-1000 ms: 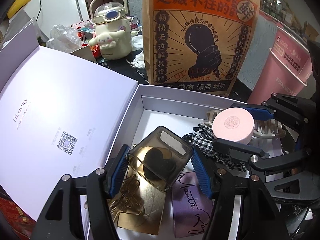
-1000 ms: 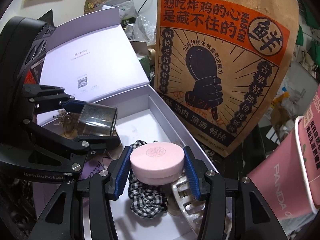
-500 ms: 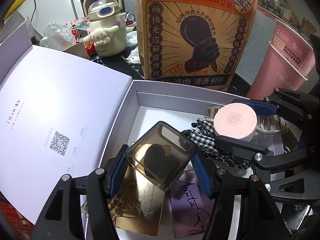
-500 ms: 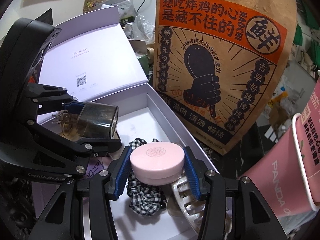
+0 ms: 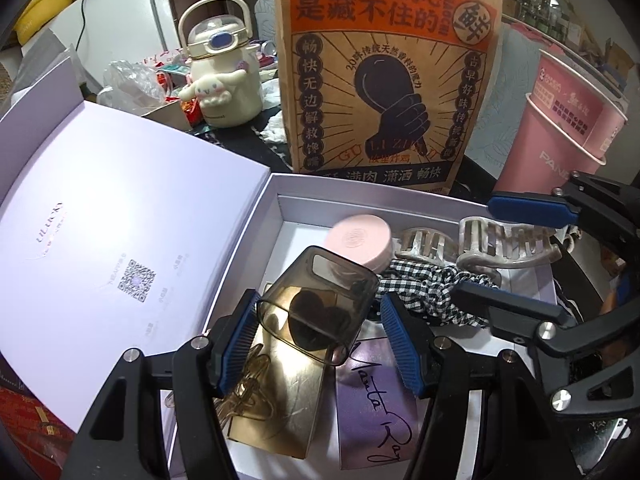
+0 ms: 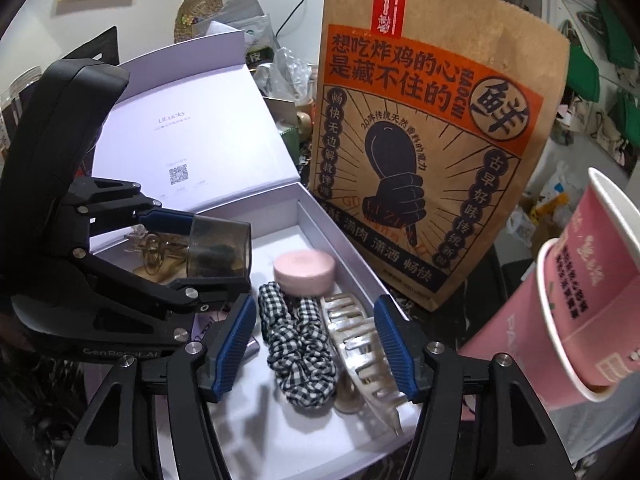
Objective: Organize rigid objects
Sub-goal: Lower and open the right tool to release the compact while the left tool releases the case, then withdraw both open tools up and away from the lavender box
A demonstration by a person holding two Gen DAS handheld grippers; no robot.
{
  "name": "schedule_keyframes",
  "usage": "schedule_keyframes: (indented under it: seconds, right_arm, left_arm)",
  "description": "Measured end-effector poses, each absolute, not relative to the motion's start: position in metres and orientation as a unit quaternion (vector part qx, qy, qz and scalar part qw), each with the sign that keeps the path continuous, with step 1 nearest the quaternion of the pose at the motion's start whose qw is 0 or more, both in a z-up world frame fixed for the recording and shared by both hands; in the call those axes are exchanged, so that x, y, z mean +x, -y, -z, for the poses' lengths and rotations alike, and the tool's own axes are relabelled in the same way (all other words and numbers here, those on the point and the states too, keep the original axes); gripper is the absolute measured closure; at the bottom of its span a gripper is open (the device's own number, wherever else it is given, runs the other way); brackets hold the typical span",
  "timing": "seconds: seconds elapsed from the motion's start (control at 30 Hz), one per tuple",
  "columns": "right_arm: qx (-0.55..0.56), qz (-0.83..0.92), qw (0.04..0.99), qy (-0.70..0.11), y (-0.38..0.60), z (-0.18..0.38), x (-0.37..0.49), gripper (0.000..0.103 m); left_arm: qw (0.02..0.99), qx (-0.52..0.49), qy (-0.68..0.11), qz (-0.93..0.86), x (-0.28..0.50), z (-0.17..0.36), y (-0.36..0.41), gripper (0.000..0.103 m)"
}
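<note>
**Items in the white box**

A smoky translucent case [image 5: 320, 304] with a dark heart shape inside sits tilted above a gold card [image 5: 276, 408]. A round pink compact [image 6: 305, 273] lies flat in the white box [image 6: 352, 256], touching a checked scrunchie [image 6: 298, 344]; a pearly hair clip [image 6: 360, 344] lies just beside it.

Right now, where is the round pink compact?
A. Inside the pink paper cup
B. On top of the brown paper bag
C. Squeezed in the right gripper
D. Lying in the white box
D: the round pink compact lies in the white box beyond the checked scrunchie, while the right gripper, its jaws opening, grips nothing.
</note>
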State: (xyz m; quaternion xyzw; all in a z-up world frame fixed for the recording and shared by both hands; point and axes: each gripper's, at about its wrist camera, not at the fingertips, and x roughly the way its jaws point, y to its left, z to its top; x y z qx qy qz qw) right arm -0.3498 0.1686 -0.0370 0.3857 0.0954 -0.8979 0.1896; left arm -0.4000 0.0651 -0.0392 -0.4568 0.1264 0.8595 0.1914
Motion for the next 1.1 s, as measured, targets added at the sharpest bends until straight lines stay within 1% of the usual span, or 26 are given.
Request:
schedule_keyframes:
  seconds: [0.23, 0.33, 0.37, 0.47, 0.5, 0.73, 0.87, 1.1]
  right_arm:
    - [0.385, 0.9, 0.181, -0.098, -0.175, 0.032, -0.339, 0.041]
    - [0.384, 0.901, 0.178, -0.098, -0.179, 0.028, -0.333, 0.041]
    - [0.384, 0.901, 0.176, -0.099, -0.18, 0.027, -0.332, 0.041]
    - [0.383, 0.902, 0.172, -0.1, -0.182, 0.026, -0.329, 0.041]
    - [0.383, 0.902, 0.171, -0.1, -0.183, 0.026, -0.328, 0.041]
    - [0.382, 0.904, 0.163, -0.098, -0.186, 0.022, -0.322, 0.041]
    - [0.375, 0.908, 0.161, -0.098, -0.187, 0.014, -0.314, 0.037]
    - [0.37, 0.909, 0.163, -0.101, -0.183, 0.006, -0.307, 0.037]
  left_arm:
    - [0.18, -0.479, -0.12, -0.851, -0.398, 0.04, -0.064, 0.041]
    - [0.171, -0.48, -0.114, -0.853, -0.399, 0.041, -0.062, 0.039]
    - [0.169, -0.48, -0.114, -0.854, -0.399, 0.04, -0.062, 0.035]
    - [0.17, -0.477, -0.11, -0.855, -0.395, 0.038, -0.059, 0.018]
    - [0.171, -0.476, -0.109, -0.856, -0.393, 0.036, -0.059, 0.015]
    - [0.163, -0.469, -0.106, -0.861, -0.385, 0.028, -0.056, 0.014]
    - [0.159, -0.46, -0.1, -0.868, -0.38, 0.019, -0.051, 0.014]
    - [0.151, -0.443, -0.1, -0.878, -0.371, 0.003, -0.046, 0.014]
